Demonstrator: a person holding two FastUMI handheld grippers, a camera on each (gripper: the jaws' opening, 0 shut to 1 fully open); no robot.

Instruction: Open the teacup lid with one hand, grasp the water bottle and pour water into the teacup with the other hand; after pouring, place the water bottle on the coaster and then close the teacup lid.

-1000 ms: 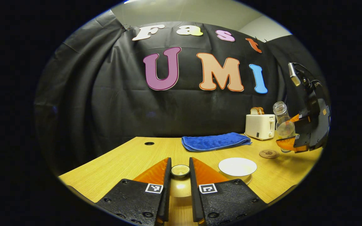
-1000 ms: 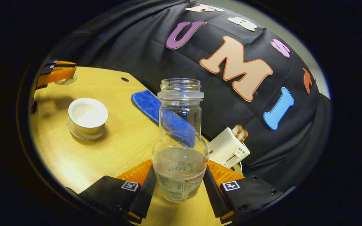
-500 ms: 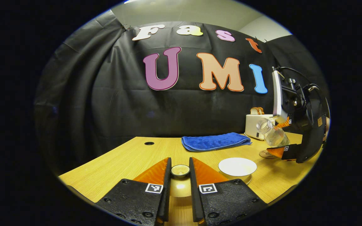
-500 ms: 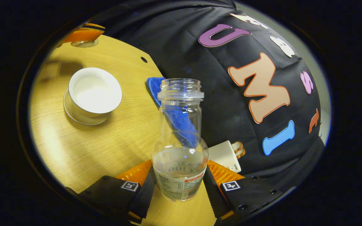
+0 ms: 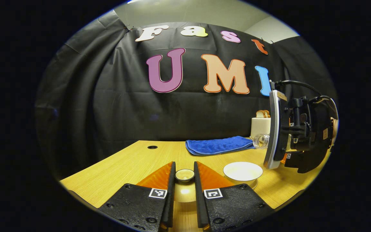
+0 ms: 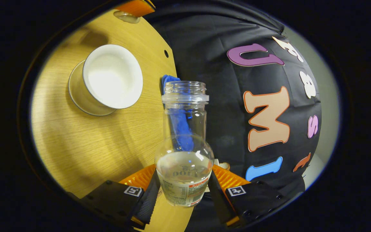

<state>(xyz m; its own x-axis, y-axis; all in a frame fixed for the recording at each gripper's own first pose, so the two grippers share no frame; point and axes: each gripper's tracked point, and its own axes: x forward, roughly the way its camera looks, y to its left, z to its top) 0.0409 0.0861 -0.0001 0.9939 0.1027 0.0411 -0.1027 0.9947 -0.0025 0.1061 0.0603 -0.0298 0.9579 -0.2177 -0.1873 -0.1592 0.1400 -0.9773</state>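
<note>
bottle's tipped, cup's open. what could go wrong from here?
1. The water bottle mouth sits beside the teacup, not over it, so water may hit the table.
2. The blue towel lies behind the cup and could get splashed.
3. The lid in the left gripper could slip.

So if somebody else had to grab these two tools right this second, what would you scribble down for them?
Left hand-held gripper: shut on the teacup lid, held low over the table, off the cup.
Right hand-held gripper: shut on the water bottle, uncapped and tipped far over, mouth toward the teacup. In the left gripper view the bottle mouth sits just above and right of the cup.
Done: lid off, bottle picked up and brought over.
Left: no water leaves the mouth yet, so tip further and pour, stand the bottle on the coaster, put the lid back on.
Blue towel and toaster sit behind.
</note>
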